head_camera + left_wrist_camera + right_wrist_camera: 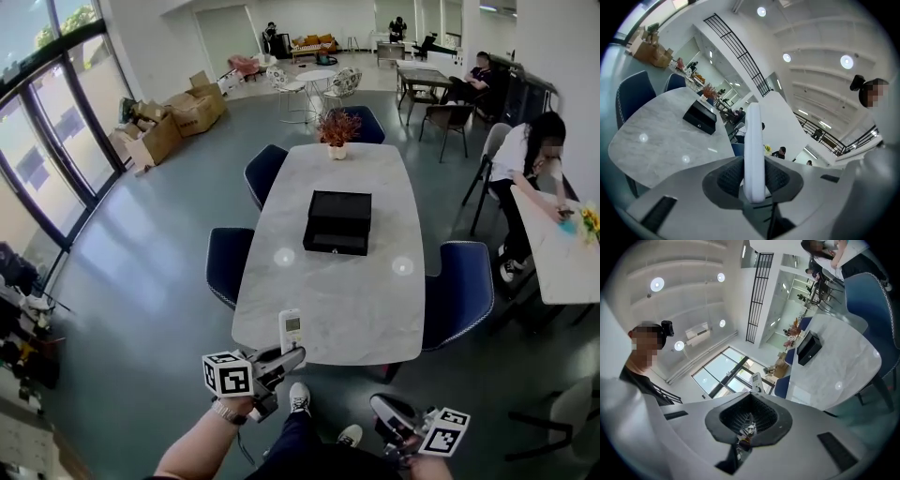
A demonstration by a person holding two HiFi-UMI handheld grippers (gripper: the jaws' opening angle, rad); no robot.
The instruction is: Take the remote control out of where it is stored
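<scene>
A white remote control stands upright in my left gripper, just off the near edge of the marble table. In the left gripper view the remote is seen edge-on, and my left gripper is shut on it with both pads pressed to its sides. A black drawer box sits closed at the table's middle, well beyond both grippers, and shows too as the box in that view. My right gripper hangs low at the right, shut and holding nothing.
Blue chairs stand around the table, and a potted plant sits at its far end. A person leans over a second table at the right. Cardboard boxes lie by the windows at the back left.
</scene>
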